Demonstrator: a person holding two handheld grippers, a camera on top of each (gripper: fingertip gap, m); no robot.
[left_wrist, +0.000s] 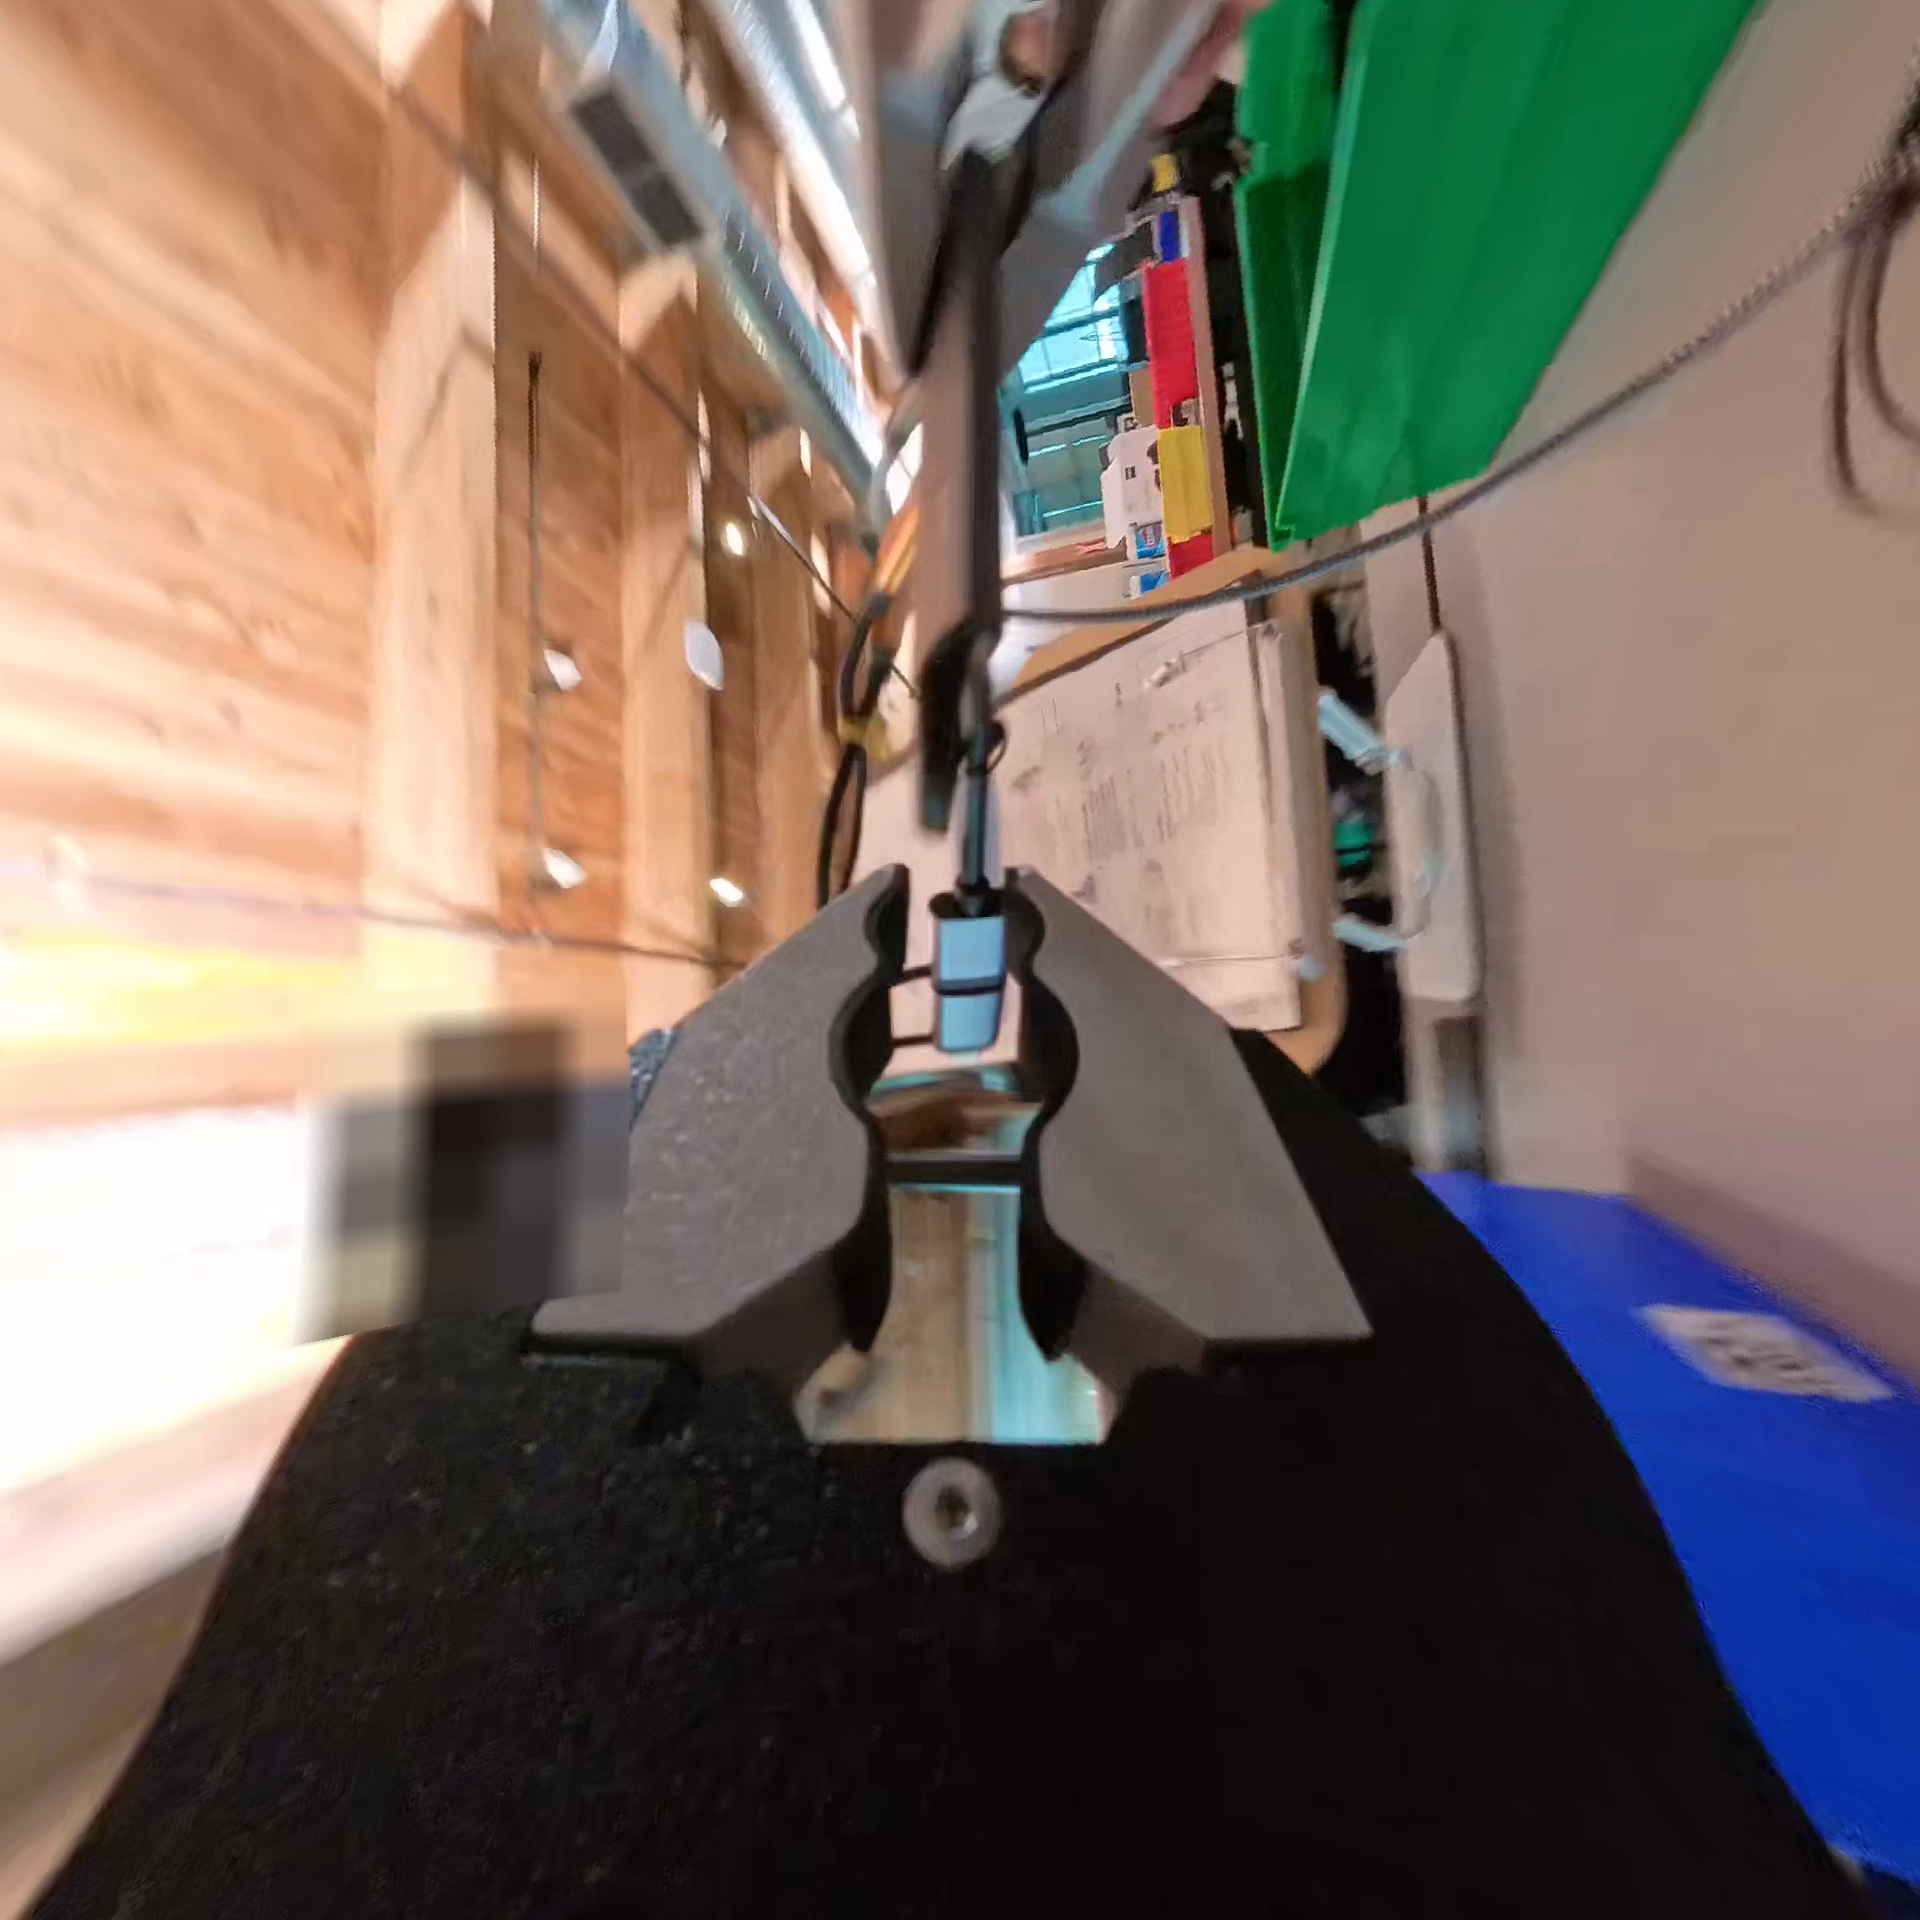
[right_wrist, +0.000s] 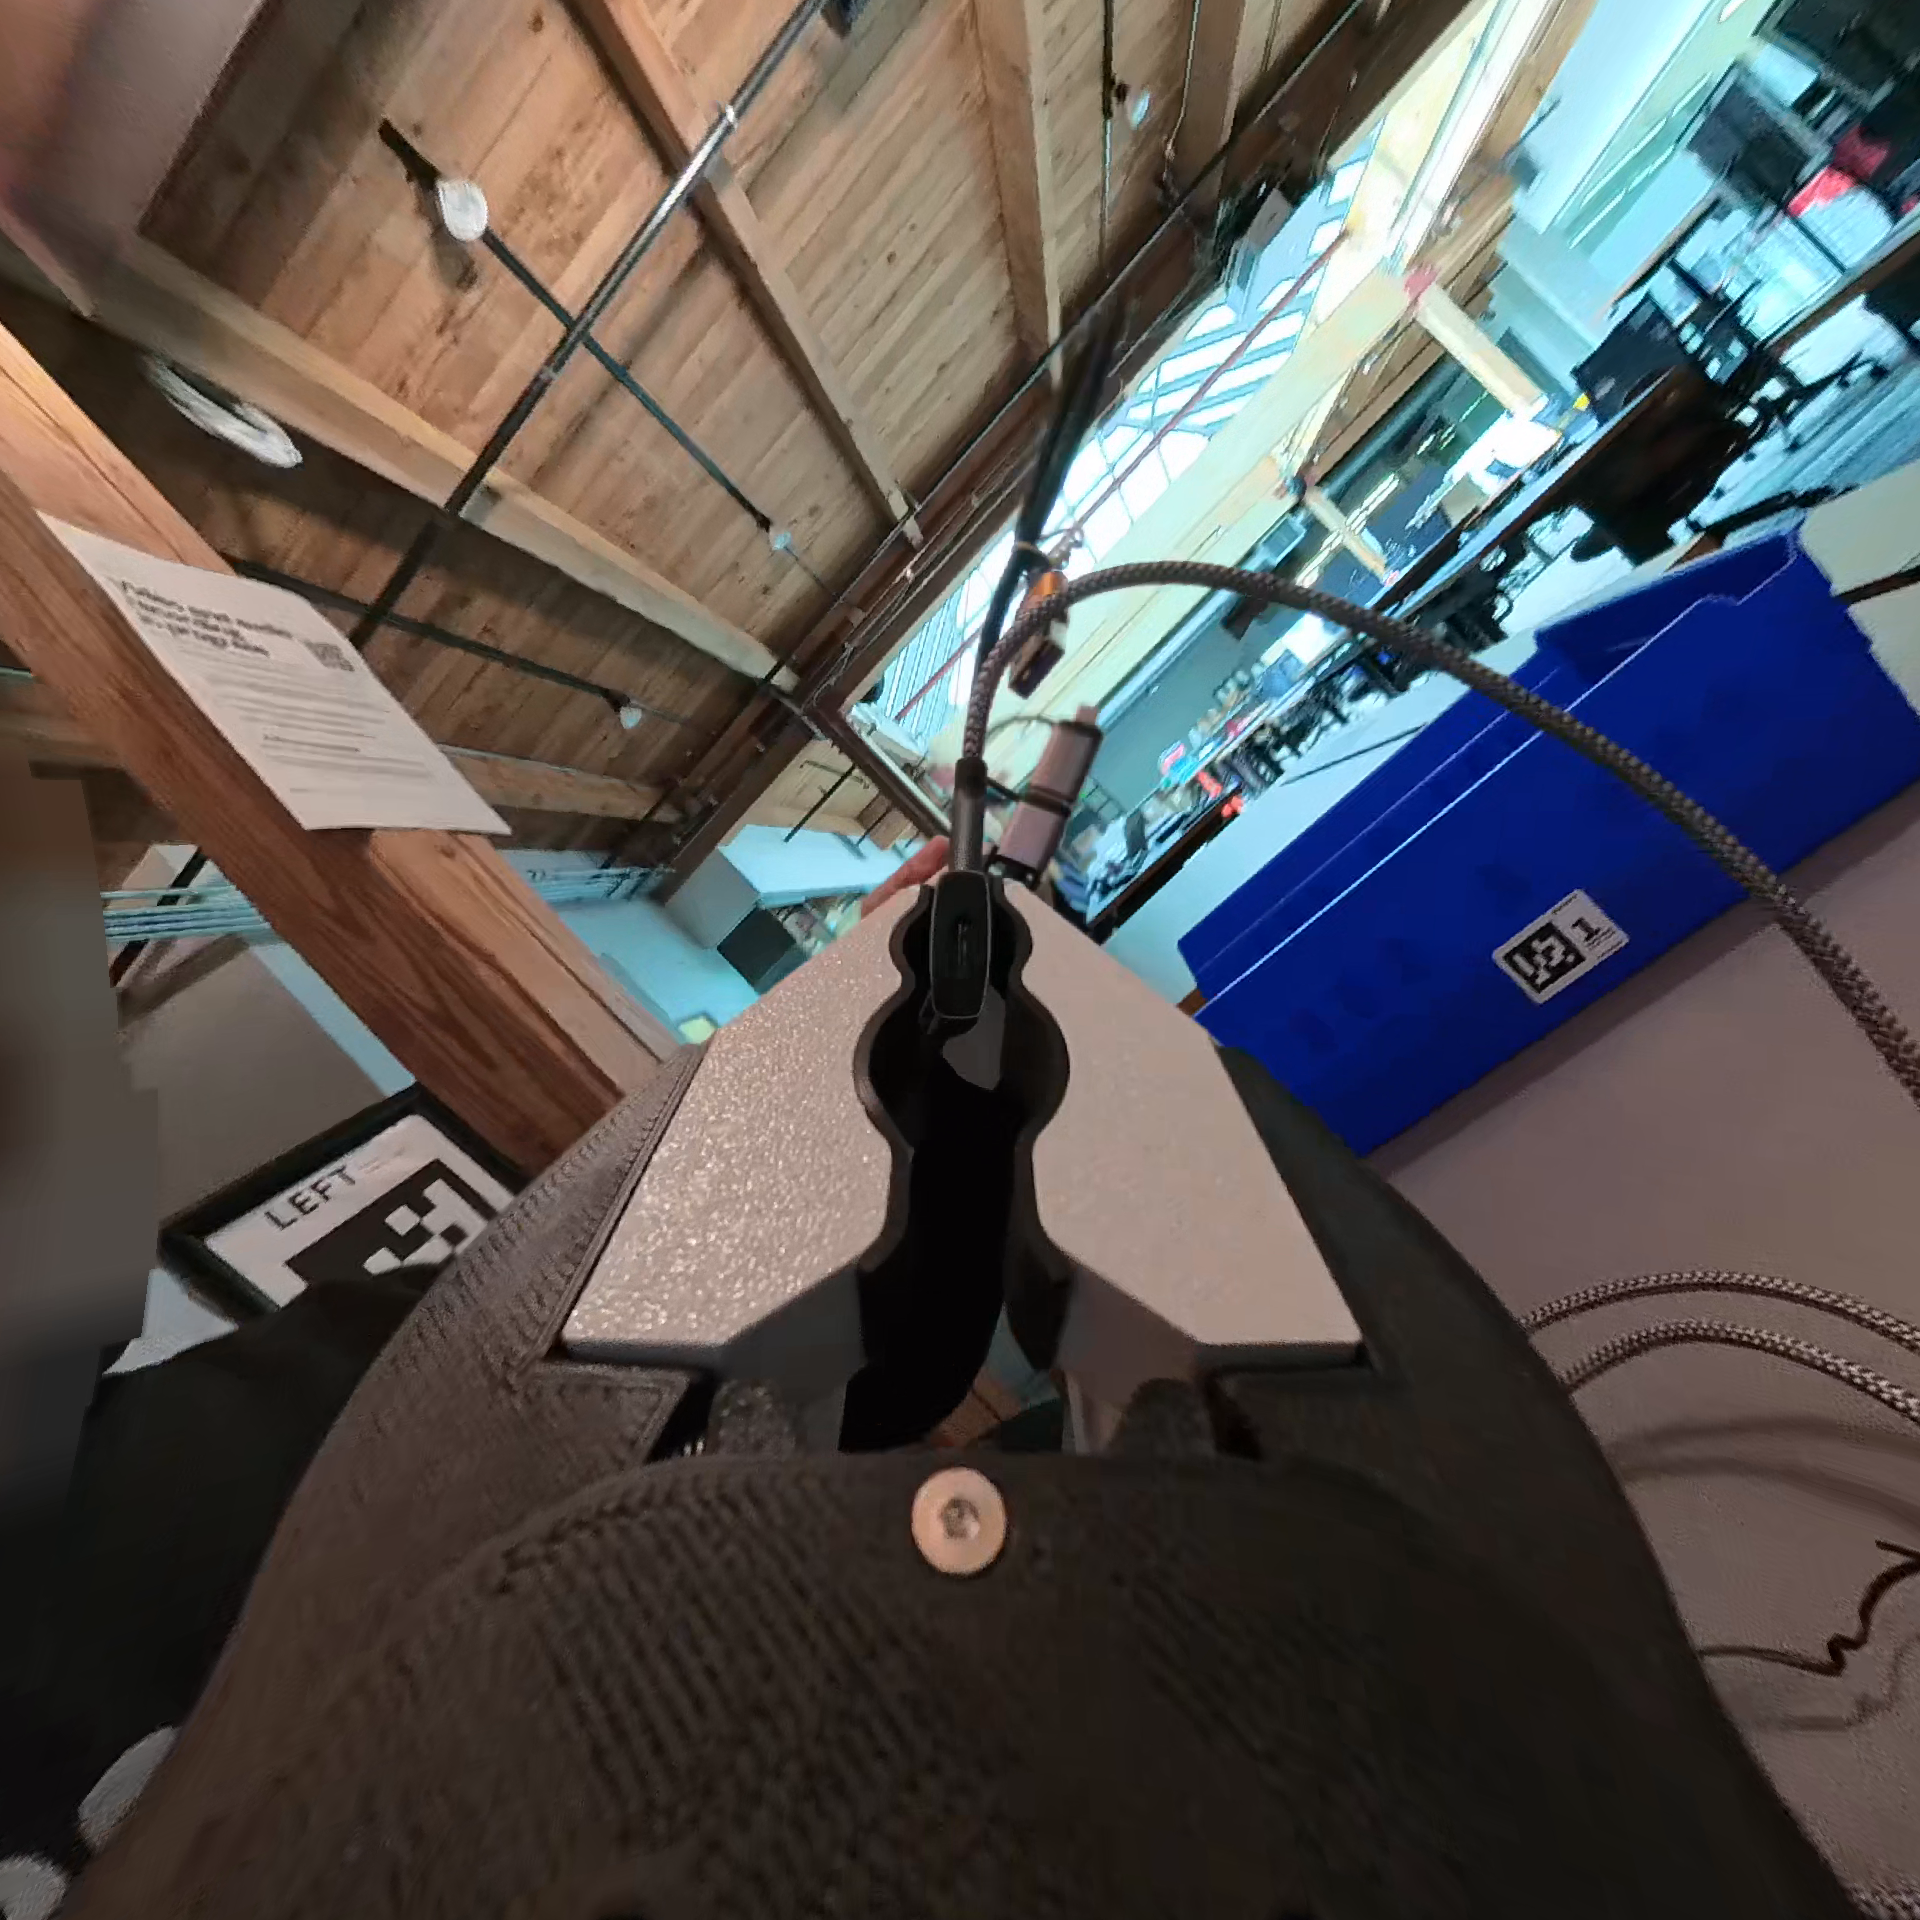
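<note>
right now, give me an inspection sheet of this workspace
surface: pale grey tabletop, seen at a steep tilt.
job's things: silver plug between the left gripper's fingers; dark plug between the right gripper's.
clutter: blue bin with a square marker tag; green paper bags.
grippers: left gripper shut on the silver plug; right gripper shut on the dark plug.
cables: grey braided cable arches from the dark plug down to the table; more loops lie there.
surroundings: wooden ceiling beams, a posted sheet, windows; left view motion-blurred.
</note>
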